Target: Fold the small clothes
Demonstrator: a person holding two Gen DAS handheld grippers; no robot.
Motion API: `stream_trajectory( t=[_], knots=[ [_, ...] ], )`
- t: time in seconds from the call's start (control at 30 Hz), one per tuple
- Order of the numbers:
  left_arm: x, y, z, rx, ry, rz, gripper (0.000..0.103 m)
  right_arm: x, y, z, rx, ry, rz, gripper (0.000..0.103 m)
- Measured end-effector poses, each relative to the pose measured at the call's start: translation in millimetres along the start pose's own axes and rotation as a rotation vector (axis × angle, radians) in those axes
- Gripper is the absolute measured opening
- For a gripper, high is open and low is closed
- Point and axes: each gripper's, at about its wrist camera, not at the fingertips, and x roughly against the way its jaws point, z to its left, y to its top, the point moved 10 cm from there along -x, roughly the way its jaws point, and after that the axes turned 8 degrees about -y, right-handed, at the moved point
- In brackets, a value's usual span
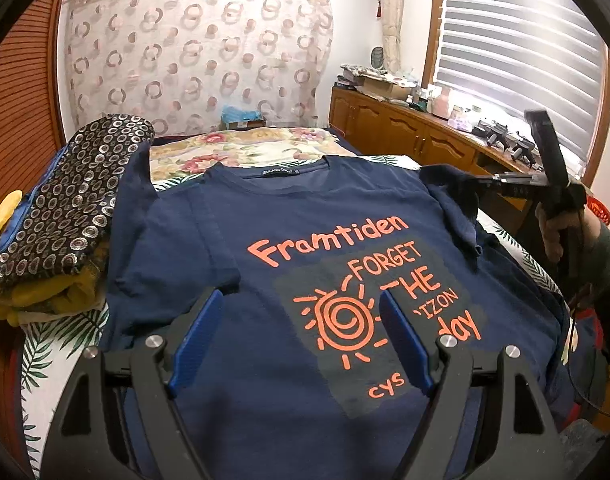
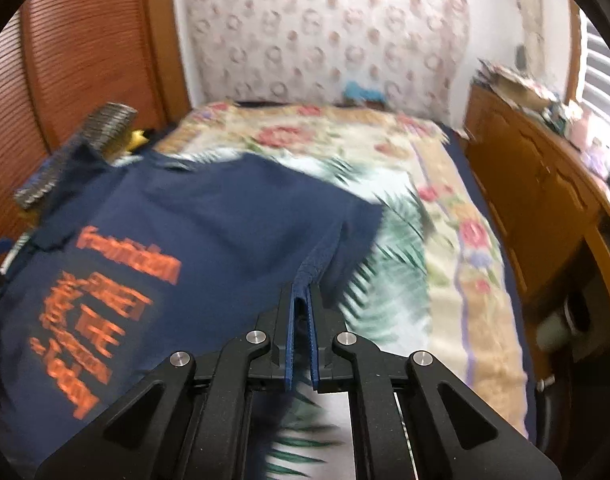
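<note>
the right wrist view is smeared with motion blur, so the orange lettering on the navy blue cotton t-shirt (image 2: 209,216) is barely readable there, and in the left wrist view the left gripper (image 1: 303,300) covers parts of the print, cutting off several words. the shirt lies face up and spread on the leaf-and-flower patterned bedspread (image 2: 437,216). the left gripper's blue-padded jaws stand wide apart above the shirt's chest, holding nothing. the right gripper (image 2: 303,294) has its jaws pressed together, pinching the edge of the shirt's sleeve. a folded stack of dark circle-patterned fabric over yellow cloth (image 1: 61,216) sits beside the shirt, near a slatted wooden door. a cluttered wooden cabinet (image 1: 405,128) runs under a window with white blinds; its small items are too small to identify.
</note>
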Motion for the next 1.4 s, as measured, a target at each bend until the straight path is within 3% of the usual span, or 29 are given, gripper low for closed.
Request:
stream_trajectory(
  t=[0.23,0.5,0.6,0.7,0.83,1.03,1.4],
  knots=[
    [3,-2,5,0.015,0.0,-0.003,0.08,-6,43,54,0.098,0.039,-0.032,0.003],
    [4,-7,13,0.037,0.0,-0.004,0.08,-30,74,68,0.066,0.01,-0.028,0.004],
    [5,-8,15,0.043,0.001,-0.006,0.08,-32,79,66,0.023,0.037,-0.019,0.016],
    [5,-8,17,0.048,0.002,-0.007,0.08,-28,77,63,0.028,0.018,-0.028,0.031],
    [5,-6,20,0.038,0.014,-0.01,0.08,-27,68,52,0.038,-0.01,-0.01,0.037],
    [1,6,47,0.026,0.061,-0.002,0.08,-50,36,26,0.049,-0.059,0.069,0.037],
    [-7,40,108,0.047,0.153,0.001,0.08,-89,4,27,0.082,-0.026,0.13,0.037]
  ],
)
